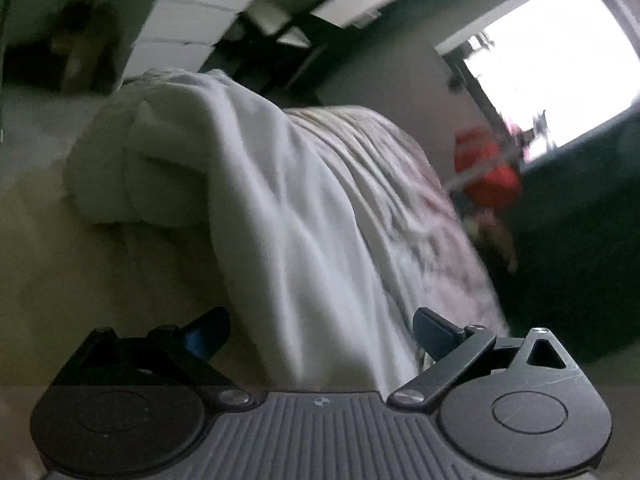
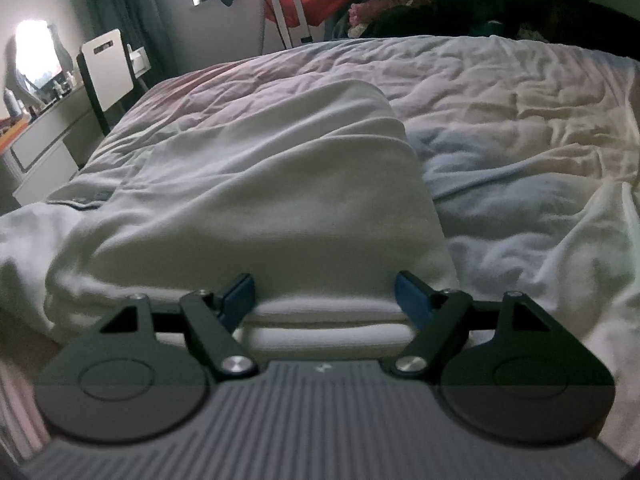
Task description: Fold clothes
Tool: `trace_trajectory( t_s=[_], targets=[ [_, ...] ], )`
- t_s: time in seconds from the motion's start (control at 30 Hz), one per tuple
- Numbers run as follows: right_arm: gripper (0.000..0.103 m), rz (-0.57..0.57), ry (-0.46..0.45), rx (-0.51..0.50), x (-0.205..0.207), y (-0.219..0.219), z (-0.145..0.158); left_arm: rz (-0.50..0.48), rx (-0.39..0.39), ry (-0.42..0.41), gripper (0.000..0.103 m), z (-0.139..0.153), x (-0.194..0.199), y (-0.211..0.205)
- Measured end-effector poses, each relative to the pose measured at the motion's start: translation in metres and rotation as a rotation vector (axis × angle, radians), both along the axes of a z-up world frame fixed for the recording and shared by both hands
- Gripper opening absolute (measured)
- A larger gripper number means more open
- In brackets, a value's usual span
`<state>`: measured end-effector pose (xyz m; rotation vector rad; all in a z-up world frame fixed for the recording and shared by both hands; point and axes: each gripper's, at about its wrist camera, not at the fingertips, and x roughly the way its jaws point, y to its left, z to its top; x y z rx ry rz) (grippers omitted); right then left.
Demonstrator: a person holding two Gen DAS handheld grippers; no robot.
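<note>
right wrist view: right hand-held gripper (image 2: 325, 300) wide open astride the folded white garment (image 2: 260, 200), pads not pinching it.

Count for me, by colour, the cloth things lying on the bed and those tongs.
White folded garment: 1
Pale crumpled bedcover: 1
Black tongs with blue pads, both open: 2, the left tongs and the right tongs
Total: 4
</note>
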<state>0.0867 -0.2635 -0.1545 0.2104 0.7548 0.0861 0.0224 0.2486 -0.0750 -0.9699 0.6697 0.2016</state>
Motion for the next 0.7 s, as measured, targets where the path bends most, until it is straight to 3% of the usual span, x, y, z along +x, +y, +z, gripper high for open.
trace_trajectory(
  t_s=[0.2,0.33,0.5,0.57,0.7],
  targets=[
    [0.080,-0.004,-0.003,0.002,0.000,0.000,0.000,0.166,0.022,-0.026,0.091,-0.008,0.035,0.039],
    [0.079,-0.009,-0.013,-0.005,-0.001,0.001,0.001,0.294,-0.054,-0.052,0.077,-0.018,0.040,0.062],
    [0.079,0.012,-0.077,0.000,-0.003,0.008,0.009,0.312,0.020,-0.046,0.048,-0.023,0.036,0.072],
    [0.079,0.037,-0.064,-0.021,0.000,0.015,0.005,0.324,0.072,-0.058,0.034,-0.017,0.034,0.072],
    [0.081,0.060,-0.039,-0.062,0.005,0.022,-0.006,0.313,0.212,-0.086,0.021,0.000,0.037,0.055]
  ],
)
